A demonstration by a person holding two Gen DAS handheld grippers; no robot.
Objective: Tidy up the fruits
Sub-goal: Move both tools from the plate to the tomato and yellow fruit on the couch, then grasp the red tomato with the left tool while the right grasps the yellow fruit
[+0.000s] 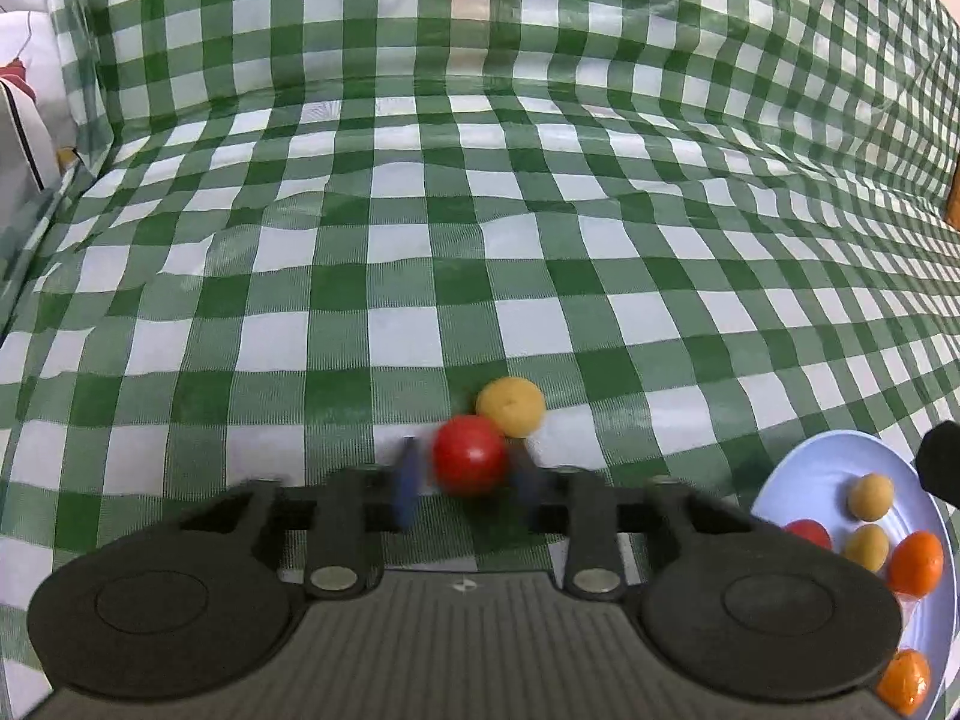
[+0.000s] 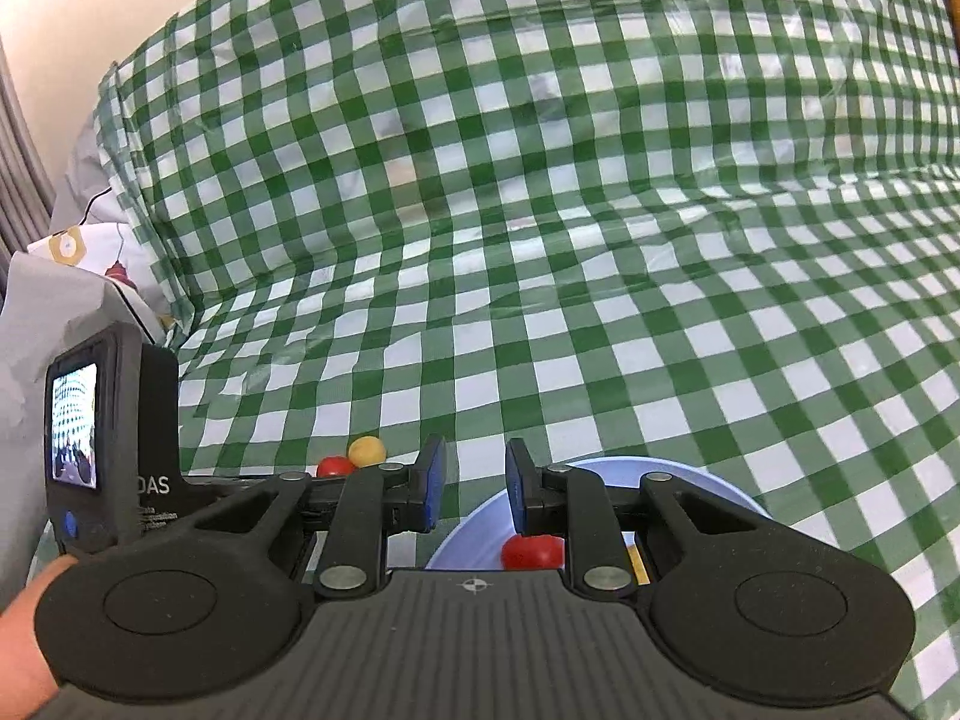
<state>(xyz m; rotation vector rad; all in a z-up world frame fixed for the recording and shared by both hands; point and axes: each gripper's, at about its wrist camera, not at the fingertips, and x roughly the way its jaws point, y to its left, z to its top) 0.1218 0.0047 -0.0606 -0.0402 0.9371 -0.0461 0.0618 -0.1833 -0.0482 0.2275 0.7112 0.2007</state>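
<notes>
My left tongs [image 1: 465, 480] straddle the red fruit [image 1: 470, 454], blurred, contact unclear; yellow fruit [image 1: 511, 407] touches it at 1 o'clock; I'd squeeze gently; right tongs [image 2: 474, 483] spread over the plate [image 2: 708, 480].

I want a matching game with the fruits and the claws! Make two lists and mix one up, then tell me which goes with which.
Things:
1. red fruit
2. yellow fruit
3. blue plate
4. right claw

Places or states:
A. holds orange, yellow and red fruits
B. open, with nothing between its fingers, above the plate's edge
C. between the blue fingers of the left claw
D. on the checked cloth, just behind the red fruit

Pairs: 1-C, 2-D, 3-A, 4-B
</notes>
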